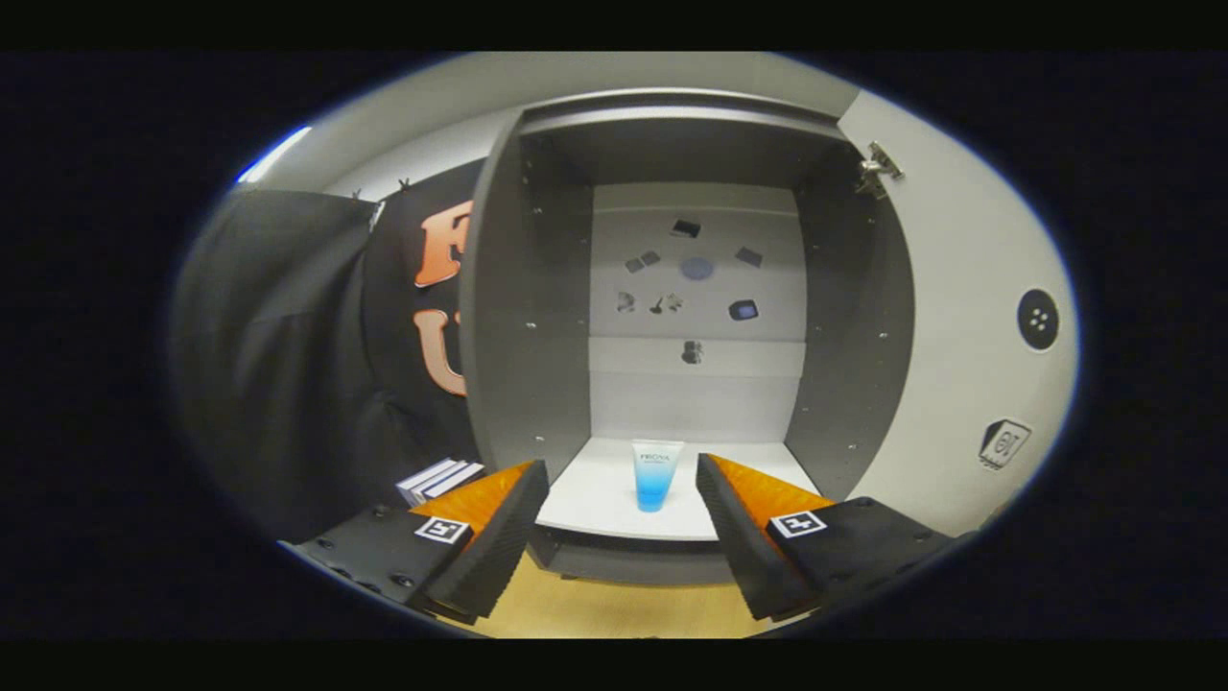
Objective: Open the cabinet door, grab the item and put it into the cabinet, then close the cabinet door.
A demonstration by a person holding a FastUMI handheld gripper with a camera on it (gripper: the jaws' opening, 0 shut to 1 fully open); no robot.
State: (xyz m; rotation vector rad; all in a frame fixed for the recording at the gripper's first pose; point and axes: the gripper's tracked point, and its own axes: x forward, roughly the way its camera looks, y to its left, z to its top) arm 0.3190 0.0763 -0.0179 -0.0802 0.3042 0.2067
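Open cabinet (pixel 537 317), tube (pixel 656 474) standing upright on its shelf, cap down, gripper (pixel 622 523) spread, empty.

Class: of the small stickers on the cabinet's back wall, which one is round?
The pale blue disc, central among dark angular stickers, above the tube. The open tongs hold nothing.

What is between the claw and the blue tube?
Nothing: in the gripper view the open claw faces the blue tube across bare white cabinet shelf.
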